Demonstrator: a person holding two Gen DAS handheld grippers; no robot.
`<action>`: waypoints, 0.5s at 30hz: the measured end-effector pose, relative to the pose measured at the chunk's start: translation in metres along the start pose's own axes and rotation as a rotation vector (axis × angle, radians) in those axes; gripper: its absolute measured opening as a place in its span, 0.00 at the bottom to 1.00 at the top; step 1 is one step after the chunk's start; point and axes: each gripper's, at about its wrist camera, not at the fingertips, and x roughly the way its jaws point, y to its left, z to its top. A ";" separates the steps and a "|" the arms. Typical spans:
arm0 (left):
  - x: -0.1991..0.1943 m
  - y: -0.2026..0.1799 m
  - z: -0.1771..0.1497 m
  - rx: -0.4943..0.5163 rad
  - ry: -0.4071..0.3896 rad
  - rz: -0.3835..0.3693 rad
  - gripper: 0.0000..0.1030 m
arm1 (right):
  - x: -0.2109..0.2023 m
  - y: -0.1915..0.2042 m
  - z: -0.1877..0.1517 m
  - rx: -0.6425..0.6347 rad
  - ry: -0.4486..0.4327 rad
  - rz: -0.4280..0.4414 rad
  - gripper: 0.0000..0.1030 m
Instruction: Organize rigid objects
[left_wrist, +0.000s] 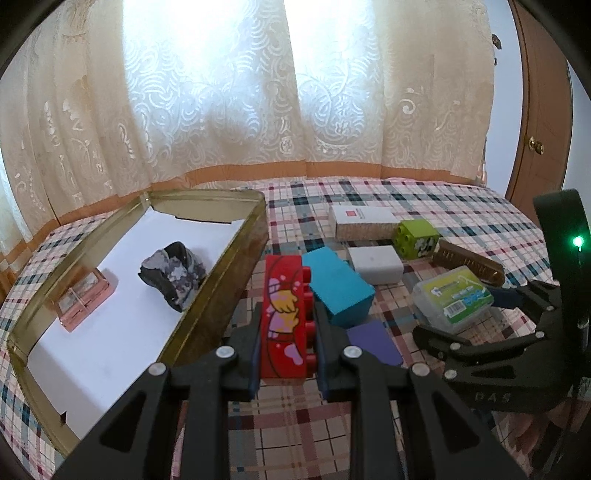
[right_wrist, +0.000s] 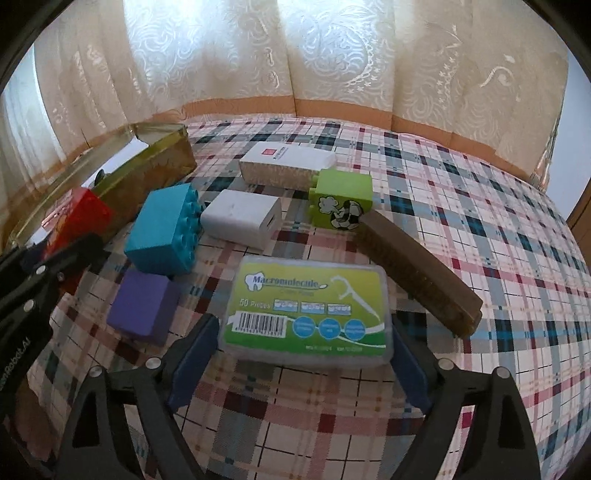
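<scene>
- While the left wrist view looks down along its own tongs, the left gripper is clenched on a red toy brick, pads pressing its two broad sides, the brick's long axis running straight ahead along the fingers.
- Just left of that brick lies an open gold tin lined in white, with a dark lumpy thing and a small pink case already inside; the tin is the likely home for the brick, so the carry would go left and slightly forward.
- At the right edge of the same view the right gripper reaches around a clear floss box.
- Seen from the right wrist view, the right gripper stands released and wide, its blue pads either side of the floss box without pressing it.
- That box lies flat on the plaid cloth, long axis crosswise between the fingers, dead ahead and closest to the right hand; a squeeze looks to be next.
- Beyond it sit a purple block, a blue brick, a white charger, a green brick and a brown comb.
</scene>
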 end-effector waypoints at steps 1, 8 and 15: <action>0.001 0.000 0.000 -0.001 0.002 -0.001 0.21 | -0.001 -0.002 0.001 0.014 -0.004 0.009 0.87; 0.001 -0.001 0.000 0.000 0.002 -0.002 0.21 | -0.004 -0.007 0.004 0.060 -0.027 0.029 0.80; 0.001 -0.001 0.000 0.000 0.000 -0.002 0.21 | -0.023 -0.008 0.002 0.067 -0.118 0.064 0.80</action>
